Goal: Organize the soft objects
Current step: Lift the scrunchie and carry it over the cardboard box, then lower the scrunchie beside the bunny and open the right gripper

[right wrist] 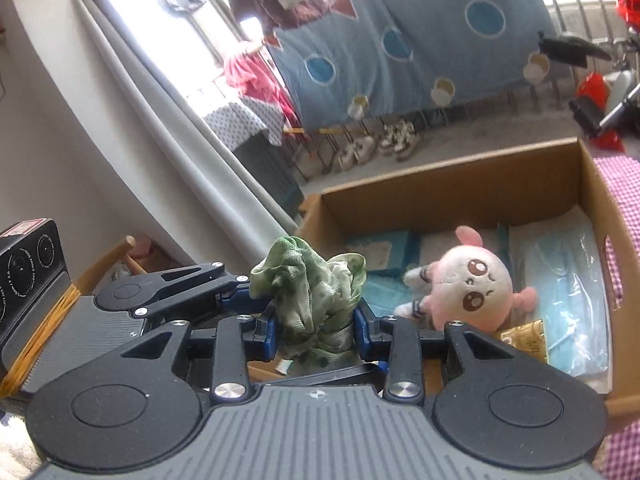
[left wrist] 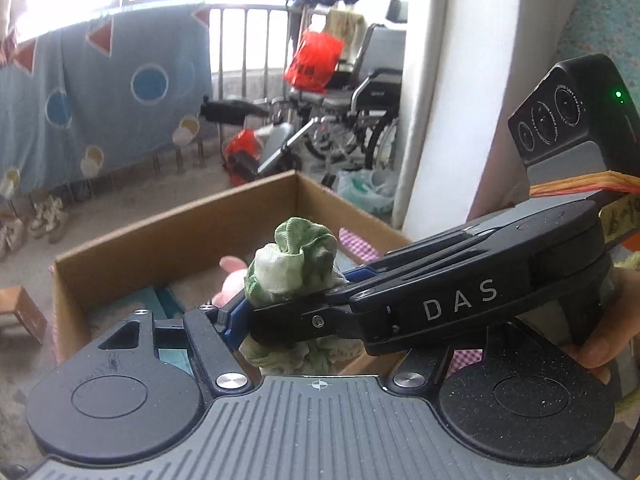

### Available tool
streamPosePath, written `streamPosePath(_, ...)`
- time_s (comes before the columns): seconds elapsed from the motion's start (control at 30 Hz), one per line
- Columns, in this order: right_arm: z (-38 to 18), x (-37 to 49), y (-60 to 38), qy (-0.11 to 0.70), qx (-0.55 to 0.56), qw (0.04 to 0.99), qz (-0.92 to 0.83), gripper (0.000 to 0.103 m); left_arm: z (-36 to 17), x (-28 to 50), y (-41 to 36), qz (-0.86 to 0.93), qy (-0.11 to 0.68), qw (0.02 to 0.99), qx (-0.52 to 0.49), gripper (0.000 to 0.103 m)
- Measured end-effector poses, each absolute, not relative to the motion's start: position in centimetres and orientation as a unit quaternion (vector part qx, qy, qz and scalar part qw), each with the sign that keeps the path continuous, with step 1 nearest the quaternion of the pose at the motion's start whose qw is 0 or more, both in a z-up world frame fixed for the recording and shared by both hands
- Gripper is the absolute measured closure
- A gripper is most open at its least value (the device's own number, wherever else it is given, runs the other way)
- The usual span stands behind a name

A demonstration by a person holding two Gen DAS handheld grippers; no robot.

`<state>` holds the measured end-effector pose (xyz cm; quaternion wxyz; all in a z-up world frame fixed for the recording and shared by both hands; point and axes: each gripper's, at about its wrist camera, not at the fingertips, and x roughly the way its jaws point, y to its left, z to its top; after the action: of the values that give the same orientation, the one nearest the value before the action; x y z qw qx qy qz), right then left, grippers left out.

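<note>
A crumpled green and white cloth hangs over the near edge of an open cardboard box, and both grippers grip it. My right gripper is shut on it, its blue pads pinching the bundle low down. In the left wrist view the right gripper crosses in from the right, with a hand behind it. My left gripper holds the same bundle with wider jaws; its right finger is hidden. A pink plush toy lies in the box.
Blue packets and a gold packet line the box floor. A pink checked cloth lies right of the box. Beyond are a wheelchair, a red bag, a blue blanket on a railing, shoes and a small stool.
</note>
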<state>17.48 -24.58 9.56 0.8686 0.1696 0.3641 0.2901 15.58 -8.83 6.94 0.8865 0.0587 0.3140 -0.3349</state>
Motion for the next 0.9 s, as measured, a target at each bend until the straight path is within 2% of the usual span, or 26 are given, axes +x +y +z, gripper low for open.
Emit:
streamPosePath(0.3,2.3,24.0,-25.8,0.512,0.189,0.790,0.280,0.063,2.1,20.0,-8.5,-0.342,0.414,0.844,0.018,0.034)
streamPosePath(0.37,0.9,25.1,-25.9,0.543,0.190,0.771,0.273,0.062,1.3,20.6,-8.4,-0.339,0.429,0.837,0.020,0.029)
streamPosePath(0.47,-0.8,26.4,-26.3,0.584,0.190,0.748,0.253,0.057,0.6,21.0,-7.9,-0.328,0.442,0.835,0.018,0.021)
streamPosePath(0.53,-1.6,27.0,-26.6,0.600,0.197,0.736,0.243,0.043,0.7,21.1,-7.2,-0.327,0.444,0.834,0.009,0.017)
streamPosePath(0.8,1.1,26.7,-27.4,0.562,0.165,0.777,0.230,0.042,2.7,20.5,-3.0,-0.305,0.409,0.859,-0.041,0.006)
streamPosePath(0.87,1.8,26.6,-27.1,0.550,0.152,0.789,0.229,0.044,3.5,20.0,-1.6,-0.290,0.390,0.872,-0.053,0.005)
streamPosePath(0.9,1.9,26.5,-26.9,0.547,0.148,0.792,0.229,0.050,3.8,19.9,-0.9,-0.282,0.382,0.878,-0.058,0.005)
